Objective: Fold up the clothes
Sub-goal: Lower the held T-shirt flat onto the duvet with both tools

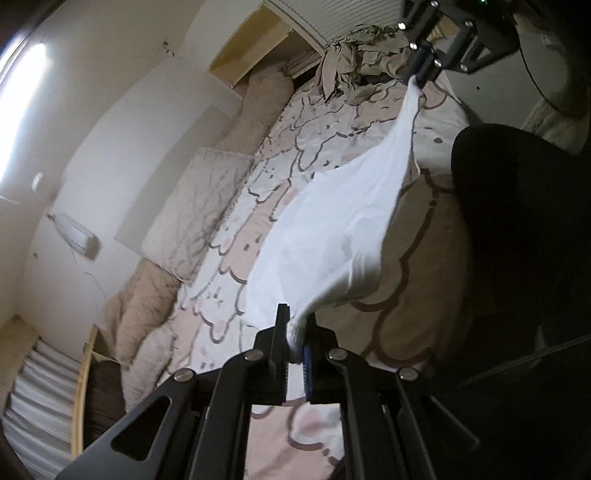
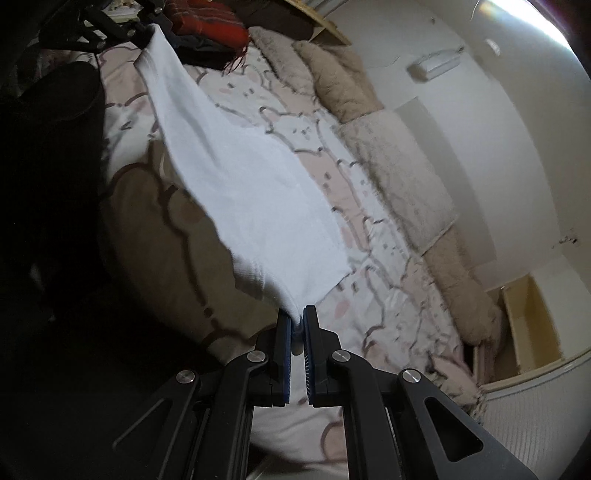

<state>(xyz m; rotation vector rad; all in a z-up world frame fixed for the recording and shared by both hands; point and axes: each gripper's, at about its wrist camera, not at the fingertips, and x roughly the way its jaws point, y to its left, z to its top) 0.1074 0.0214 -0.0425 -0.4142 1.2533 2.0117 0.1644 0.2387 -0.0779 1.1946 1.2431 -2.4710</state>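
**A:** Starting close in: the left gripper is pinching a bunched corner of the white garment, jaws clenched on the cloth.

**B:** And the right gripper is doing the same at its end, jaws clamping a gathered edge of the white garment.

**A:** So the cloth is hanging stretched between the two, sagging a little in the middle, held up above the bed.

**B:** Right, it's spanning over the patterned pink-and-white cover, and I can't tell if the low part is touching it.

**A:** Beyond that, furry beige cushions are lining the wall side of the bed.

**B:** At the far end in the left wrist view, a crumpled olive garment is lying by the right gripper.

**A:** And in the right wrist view, a red plaid cloth is sitting on dark clothing near the left gripper.
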